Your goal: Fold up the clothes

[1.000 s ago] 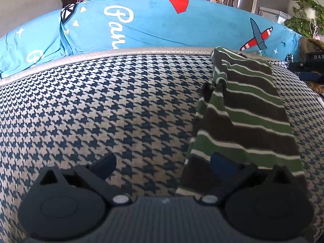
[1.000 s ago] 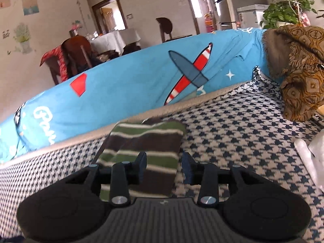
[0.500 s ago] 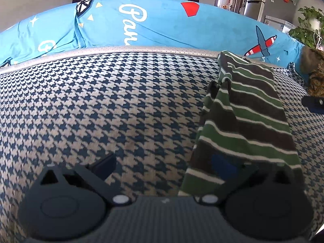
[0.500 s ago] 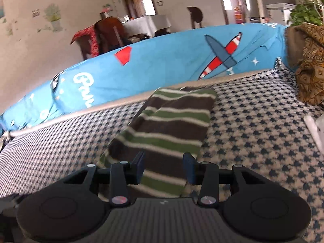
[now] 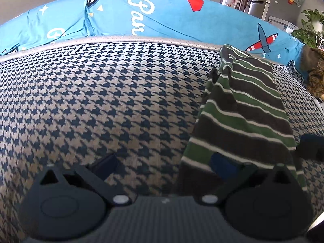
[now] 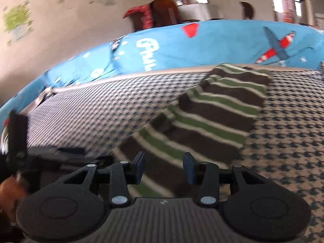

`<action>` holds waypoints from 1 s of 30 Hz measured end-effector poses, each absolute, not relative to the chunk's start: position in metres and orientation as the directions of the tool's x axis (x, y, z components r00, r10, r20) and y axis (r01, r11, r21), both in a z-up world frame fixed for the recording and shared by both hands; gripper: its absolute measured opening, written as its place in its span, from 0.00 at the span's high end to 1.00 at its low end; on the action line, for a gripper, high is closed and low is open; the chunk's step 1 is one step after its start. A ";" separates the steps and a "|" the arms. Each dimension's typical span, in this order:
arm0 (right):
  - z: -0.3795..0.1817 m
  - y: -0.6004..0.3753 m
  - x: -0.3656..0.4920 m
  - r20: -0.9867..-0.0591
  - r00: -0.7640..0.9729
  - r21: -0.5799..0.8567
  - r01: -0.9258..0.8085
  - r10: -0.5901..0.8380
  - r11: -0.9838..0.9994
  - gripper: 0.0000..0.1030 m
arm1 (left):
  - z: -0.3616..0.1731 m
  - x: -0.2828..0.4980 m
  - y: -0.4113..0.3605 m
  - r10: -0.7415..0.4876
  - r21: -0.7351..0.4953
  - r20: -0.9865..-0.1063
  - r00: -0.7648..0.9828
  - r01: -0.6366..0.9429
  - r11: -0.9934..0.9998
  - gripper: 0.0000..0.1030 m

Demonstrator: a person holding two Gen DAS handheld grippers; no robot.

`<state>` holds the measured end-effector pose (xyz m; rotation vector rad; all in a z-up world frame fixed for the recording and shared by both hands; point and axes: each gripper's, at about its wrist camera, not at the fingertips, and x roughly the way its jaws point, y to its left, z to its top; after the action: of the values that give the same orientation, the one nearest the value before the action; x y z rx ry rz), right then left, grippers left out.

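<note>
Left wrist view: we see one striped garment (image 5: 241, 109), a soft knit in bands of brown and green with thin white lines, folded into a long narrow strip.
Garment position: it lies on the houndstooth cushion (image 5: 113, 101), running from about 5 o'clock near us up to 1 o'clock at the cushion's far edge.
Garment shape: the left edge shows bunched layers, while the top surface lies fairly flat.
Left gripper (image 5: 164, 162): released, with its two fingers spread wide; the right finger sits over the garment's near end, the left finger over bare cushion.
Right gripper (image 6: 164, 168): parted, nothing between its two blue-padded fingers; in the right wrist view we see it low at the garment's near end.
Cushion: one woven surface, a dark blue and beige houndstooth weave, with a pale piped trim along the far edge.
Blue cover (image 5: 162, 18): one smooth bright-blue cloth behind the cushion at 12 o'clock, printed with white script, a red shape and a striped aeroplane.
Brown throw (image 5: 314, 70): one patterned, crumpled cloth at 2 o'clock, well apart from the garment.
Sharpness: the right wrist view is blurred, so we cannot tell finer texture there.
</note>
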<state>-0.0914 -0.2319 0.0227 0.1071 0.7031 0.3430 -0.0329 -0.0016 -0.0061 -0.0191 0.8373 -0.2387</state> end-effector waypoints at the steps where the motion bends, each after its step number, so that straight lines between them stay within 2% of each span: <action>1: 0.021 -0.227 -0.095 -0.619 0.700 0.205 -0.294 0.356 0.934 0.60 | -0.006 -0.035 -0.001 -0.214 -0.108 -0.734 0.644 0.200 0.974 0.00; 8: 0.009 -0.194 -0.120 -0.653 0.633 0.165 -0.418 0.416 0.893 0.60 | -0.007 -0.045 0.003 -0.199 -0.095 -0.740 0.642 0.194 0.976 0.00; 15: -0.002 -0.172 -0.139 -0.679 0.608 0.075 -0.500 0.411 0.863 0.59 | -0.002 -0.048 0.019 -0.232 -0.171 -0.743 0.628 0.156 0.973 0.00; 21: -0.012 -0.159 -0.145 -0.692 0.628 -0.044 -0.527 0.355 0.848 0.58 | 0.003 -0.050 0.029 -0.289 -0.250 -0.743 0.603 0.150 0.956 0.00; 23: -0.015 -0.155 -0.147 -0.695 0.636 -0.084 -0.535 0.335 0.841 0.54 | 0.003 -0.051 0.031 -0.304 -0.270 -0.745 0.594 0.148 0.951 0.00; 30: -0.016 -0.158 -0.143 -0.683 0.657 -0.080 -0.502 0.320 0.861 0.50 | 0.006 -0.057 0.034 -0.345 -0.322 -0.749 0.566 0.145 0.936 0.00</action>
<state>-0.1425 -0.1577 -0.0164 -0.2733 0.7151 0.4723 -0.0574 0.0343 0.0059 -0.2347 0.9270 -0.2914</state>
